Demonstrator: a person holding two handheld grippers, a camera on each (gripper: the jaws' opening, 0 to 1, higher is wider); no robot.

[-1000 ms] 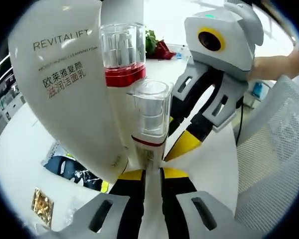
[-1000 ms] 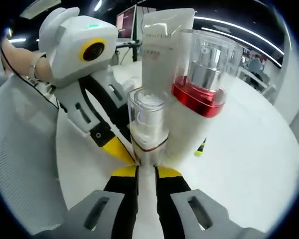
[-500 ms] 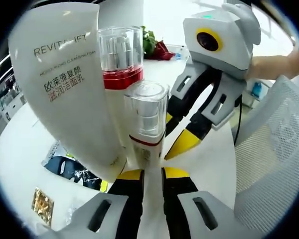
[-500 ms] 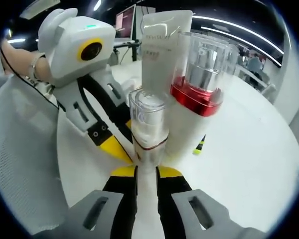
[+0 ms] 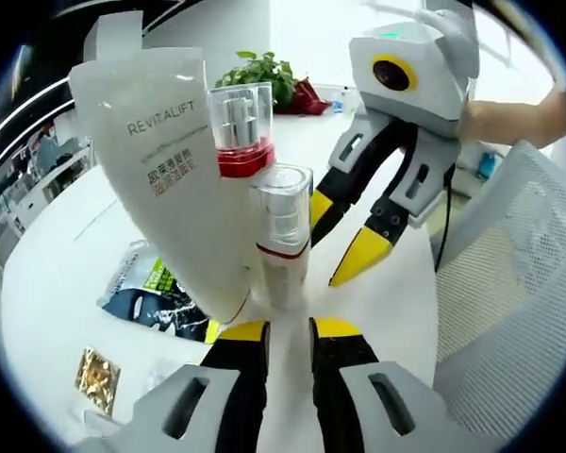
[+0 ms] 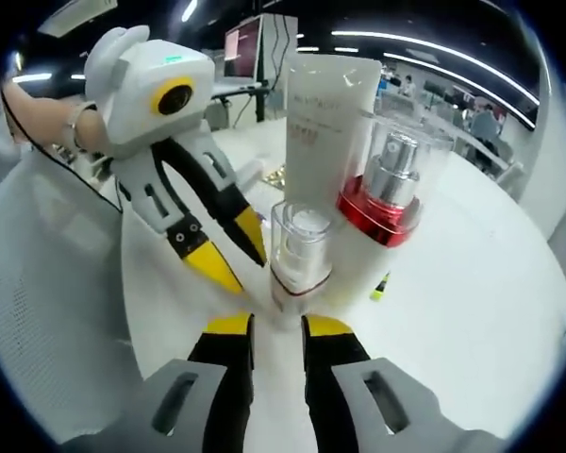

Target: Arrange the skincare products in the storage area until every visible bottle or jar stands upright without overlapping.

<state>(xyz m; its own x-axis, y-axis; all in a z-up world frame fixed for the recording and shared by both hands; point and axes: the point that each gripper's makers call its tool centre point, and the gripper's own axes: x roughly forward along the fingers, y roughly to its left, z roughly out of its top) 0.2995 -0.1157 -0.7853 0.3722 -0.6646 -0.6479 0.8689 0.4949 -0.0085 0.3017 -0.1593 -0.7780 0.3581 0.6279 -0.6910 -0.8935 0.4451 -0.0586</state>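
Readable text, left gripper view:
- White tube (image 5: 174, 189), upper left of the frame: "REVITALIFT" in grey capitals across its upper face. Beneath it one line of small grey print, too fine to read. Below that, two lines of Chinese characters, grey above and red below, too small to make out.

Right gripper view:
- White tube (image 6: 318, 123), upper centre: faint grey print near the top, not legible.

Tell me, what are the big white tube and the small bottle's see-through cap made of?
The white tube looks like soft, glossy plastic: smooth sheen, flat crimped top end, printed lettering. The small bottle's cap seems hard clear plastic, though glass can't be ruled out: you see the pump inside, with bright edge reflections.
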